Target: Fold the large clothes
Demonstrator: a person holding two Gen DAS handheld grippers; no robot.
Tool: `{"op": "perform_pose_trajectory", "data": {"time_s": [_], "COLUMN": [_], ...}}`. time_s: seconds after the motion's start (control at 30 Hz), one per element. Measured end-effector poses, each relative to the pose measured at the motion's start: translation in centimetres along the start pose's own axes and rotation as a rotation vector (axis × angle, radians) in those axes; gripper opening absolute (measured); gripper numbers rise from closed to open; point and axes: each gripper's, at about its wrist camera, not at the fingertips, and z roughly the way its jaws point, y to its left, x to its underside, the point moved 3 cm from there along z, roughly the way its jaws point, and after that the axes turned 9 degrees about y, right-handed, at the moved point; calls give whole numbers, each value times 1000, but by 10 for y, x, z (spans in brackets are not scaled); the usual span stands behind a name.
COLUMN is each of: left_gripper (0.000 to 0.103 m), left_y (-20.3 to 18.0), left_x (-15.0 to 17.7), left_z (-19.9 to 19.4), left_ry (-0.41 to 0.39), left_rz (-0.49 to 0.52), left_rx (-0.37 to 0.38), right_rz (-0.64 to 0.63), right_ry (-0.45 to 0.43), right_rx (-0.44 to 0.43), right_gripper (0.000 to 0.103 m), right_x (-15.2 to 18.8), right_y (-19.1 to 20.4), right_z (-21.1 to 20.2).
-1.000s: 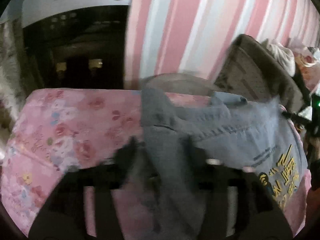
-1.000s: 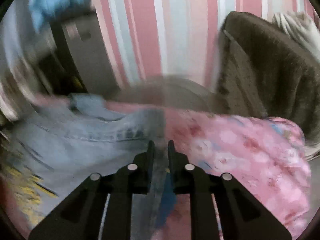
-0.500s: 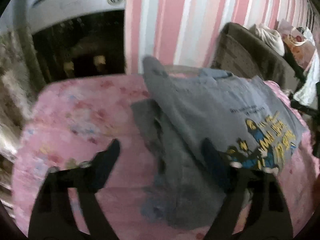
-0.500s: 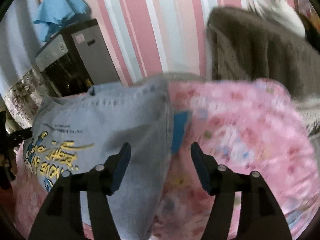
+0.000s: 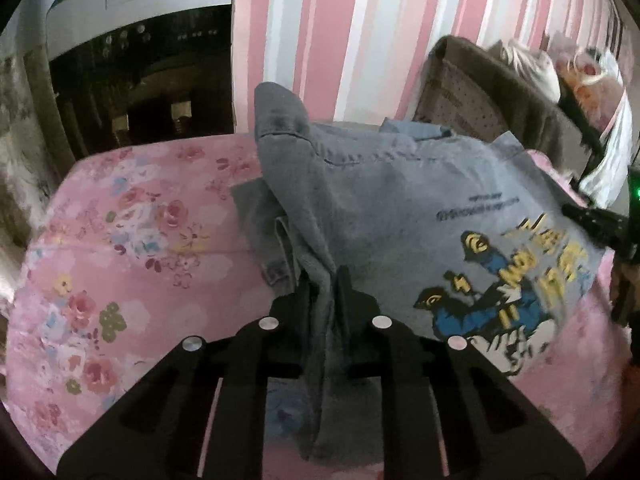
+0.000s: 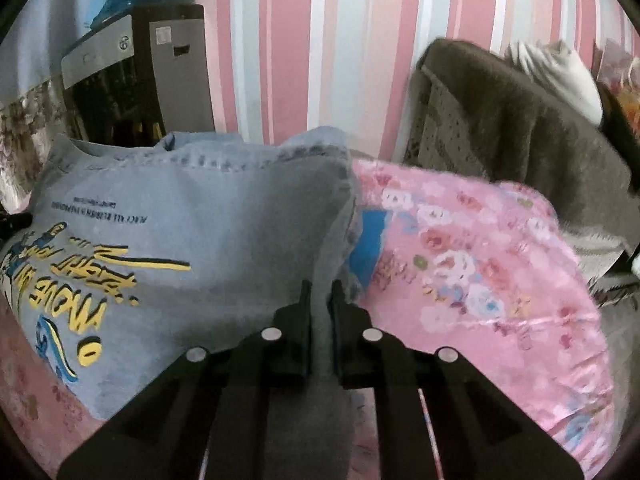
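A grey-blue T-shirt (image 5: pixel 400 208) with a yellow and blue print lies partly folded on a pink floral bedspread (image 5: pixel 120 240). My left gripper (image 5: pixel 325 280) is shut on the shirt's left folded edge, which hangs down between the fingers. In the right wrist view the same T-shirt (image 6: pixel 200 220) shows with its print at the left. My right gripper (image 6: pixel 319 292) is shut on the shirt's right edge. A sleeve stands up at the shirt's far left corner.
A dark cabinet (image 5: pixel 140 80) with a silver top stands behind the bed at the left. A brown armchair (image 6: pixel 520 128) with white cloth on it stands at the right. A pink striped wall (image 6: pixel 320 40) is behind. A blue patch (image 6: pixel 370 240) shows beside the shirt.
Half a second ago both grippers were open over the shirt. Now both have shut on the shirt's side edges.
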Motion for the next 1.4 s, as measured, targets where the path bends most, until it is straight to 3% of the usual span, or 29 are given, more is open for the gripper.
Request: {"op": "perform_pose_trajectory", "data": {"time_s": [0.1,0.17,0.2,0.23,0.4,0.5,0.6,1.03,1.2,1.3,1.4], "left_gripper": [21,44,67,80,98,100,100,100,100,100,99], "left_y": [-2,-1,-2,-3,-24,-46,-69,-134,-152,-162,-173], "left_x": [-2,-2,-1,-1,-1,-3,-6,-5,-4,-5,-8], "left_z": [-3,-7,-11,-16,-36,-50,-60,-57,-45,-33,-18], "left_ry": [-6,-19,-29,-44,-96,-141,-156,-203,-187,-158,-119], "left_rz": [-3,-15,-24,-27,-11,8,9,9,25,18,27], "left_rx": [-30,-90,-119,-125,-184,-222,-197,-153,-115,-143,-92], "right_rz": [18,38,56,70,42,22,0,13,47,82,139], "right_ry": [-11,-25,-33,-49,-99,-130,-153,-210,-223,-199,-159], "right_rx": [-33,-39,-64,-68,-21,-1,21,49,45,36,35], "right_gripper": [15,24,37,42,59,72,80,90,95,95,95], "right_x": [4,3,4,5,7,9,11,17,23,27,33], "right_y": [-4,-6,-7,-7,7,17,25,30,21,13,0], "right_z": [-3,-10,-16,-22,-45,-58,-68,-81,-81,-77,-68]}}
